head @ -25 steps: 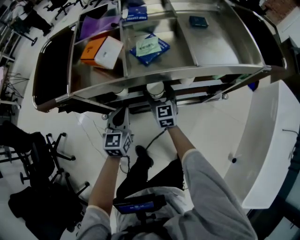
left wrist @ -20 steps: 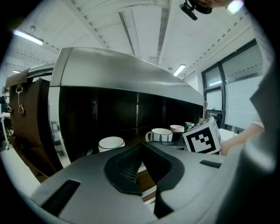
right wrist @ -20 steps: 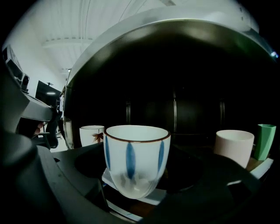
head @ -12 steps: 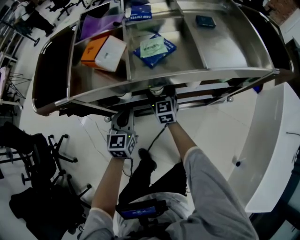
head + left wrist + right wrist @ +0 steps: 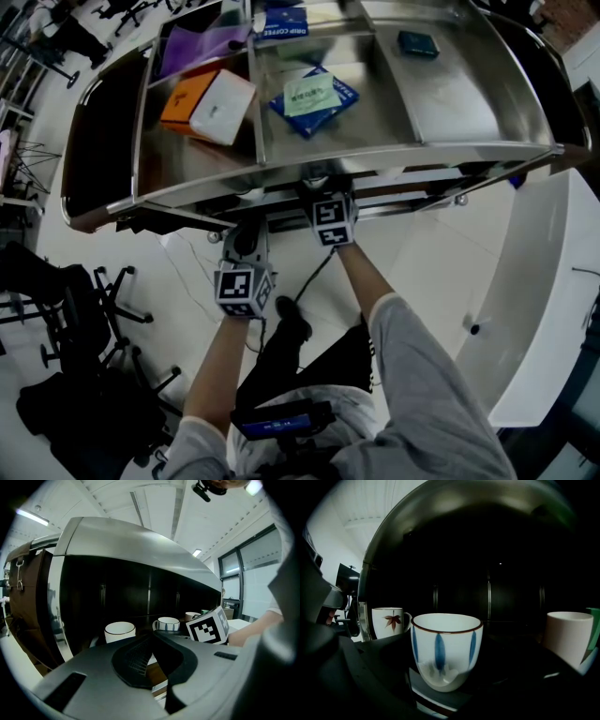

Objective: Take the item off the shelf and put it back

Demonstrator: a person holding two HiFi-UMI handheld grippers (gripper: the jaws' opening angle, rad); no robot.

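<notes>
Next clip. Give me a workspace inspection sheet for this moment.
Surface: steel shelf cart, top tray partly bare.
Job's things: blue-leaf cup between the right jaws, inside the cart; maple-leaf mug to its left, plain cup to its right.
Clutter: orange-white box, blue box, small dark box on top.
Grippers: left gripper shut, empty; right gripper closed on the blue-leaf cup.
Cables: black cable trailing below the right gripper.
Surroundings: office chairs left, white table right.

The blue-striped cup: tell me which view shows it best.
Right gripper view: the blue-striped cup fills the centre between the jaws, pattern clear. Left gripper view shows what seems the same cup, small. Head view nearly hides it under the shelf rim.
</notes>
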